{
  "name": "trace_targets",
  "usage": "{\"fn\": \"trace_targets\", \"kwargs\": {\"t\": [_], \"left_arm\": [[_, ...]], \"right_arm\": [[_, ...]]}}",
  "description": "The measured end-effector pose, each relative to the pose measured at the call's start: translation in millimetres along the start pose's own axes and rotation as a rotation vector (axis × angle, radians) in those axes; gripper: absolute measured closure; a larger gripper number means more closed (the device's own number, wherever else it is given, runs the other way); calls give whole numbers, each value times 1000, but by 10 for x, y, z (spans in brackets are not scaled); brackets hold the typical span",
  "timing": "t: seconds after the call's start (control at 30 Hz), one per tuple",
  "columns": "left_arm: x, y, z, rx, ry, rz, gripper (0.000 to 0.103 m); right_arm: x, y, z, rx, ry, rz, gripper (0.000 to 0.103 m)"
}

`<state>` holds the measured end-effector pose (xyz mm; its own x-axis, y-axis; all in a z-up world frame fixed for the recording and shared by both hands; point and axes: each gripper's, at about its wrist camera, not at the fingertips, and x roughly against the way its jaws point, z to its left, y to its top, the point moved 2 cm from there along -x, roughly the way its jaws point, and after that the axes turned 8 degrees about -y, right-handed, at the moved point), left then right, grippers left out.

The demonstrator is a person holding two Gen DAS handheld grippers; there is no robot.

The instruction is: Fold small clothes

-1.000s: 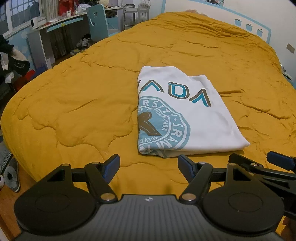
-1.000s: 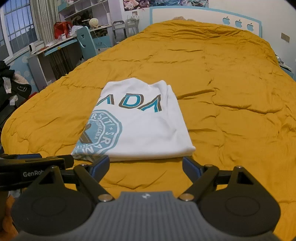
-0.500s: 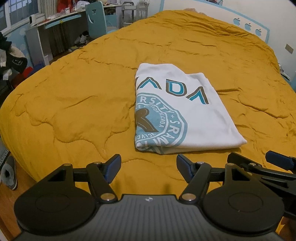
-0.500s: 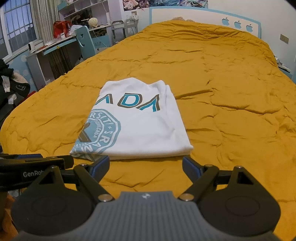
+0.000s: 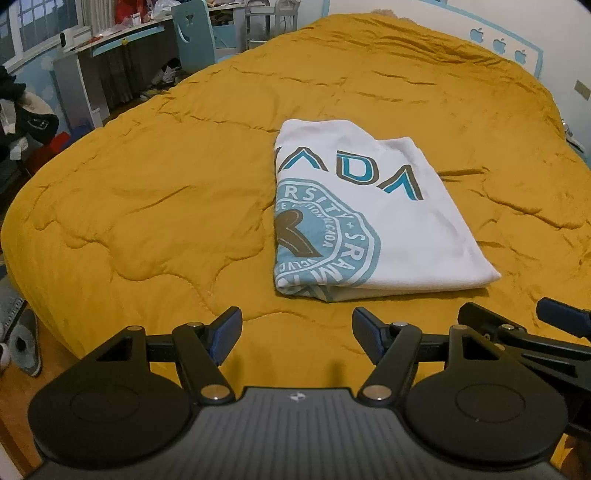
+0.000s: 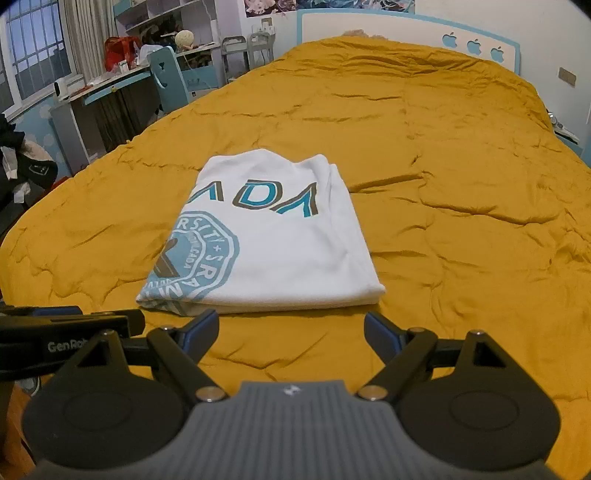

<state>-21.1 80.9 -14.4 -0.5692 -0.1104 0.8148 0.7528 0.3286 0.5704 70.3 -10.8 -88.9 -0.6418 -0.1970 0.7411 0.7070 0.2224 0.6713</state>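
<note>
Where the yellow quilt (image 5: 155, 206) covers the bed, a folded white shirt (image 5: 373, 218) lies flat, a little right of centre in the left wrist view and left of centre in the right wrist view (image 6: 273, 236). Its long axis runs from the bottom of the frame up toward the headboard (image 6: 406, 26), leaning slightly to the left as it goes up. The near short edge, a thick fold, faces the cameras; the narrower far end points at the headboard. Its printed letters run across the short way, with a round teal seal at the lower left corner wrapping over the left folded edge.

Both grippers hang above the quilt just short of the shirt's near edge, touching nothing. The left gripper (image 5: 297, 332) has its blue-tipped fingers (image 5: 225, 330) spread wide with only quilt between them. The right gripper (image 6: 291, 332) likewise has its fingers (image 6: 201, 330) wide apart and bare. Each one's side shows in the other's view, at the lower right edge of the left view and the lower left edge of the right view.

Nothing lies on the quilt between the fingers and the shirt. At the upper left of the frame stand a table (image 6: 107, 92), a teal chair (image 6: 168, 75) and a window (image 6: 33, 55); dark clothing (image 5: 26, 122) is heaped at the left edge, and a grey slipper (image 5: 24, 341) sits on the floor at lower left.
</note>
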Motion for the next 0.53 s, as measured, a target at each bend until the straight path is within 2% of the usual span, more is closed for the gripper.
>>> {"fn": "trace_targets", "kwargs": {"t": [0.53], "left_arm": [[-9,3,-42,-37,16,-9,23]], "right_arm": [[7,-7,-20,-5,-9,11,21]]}}
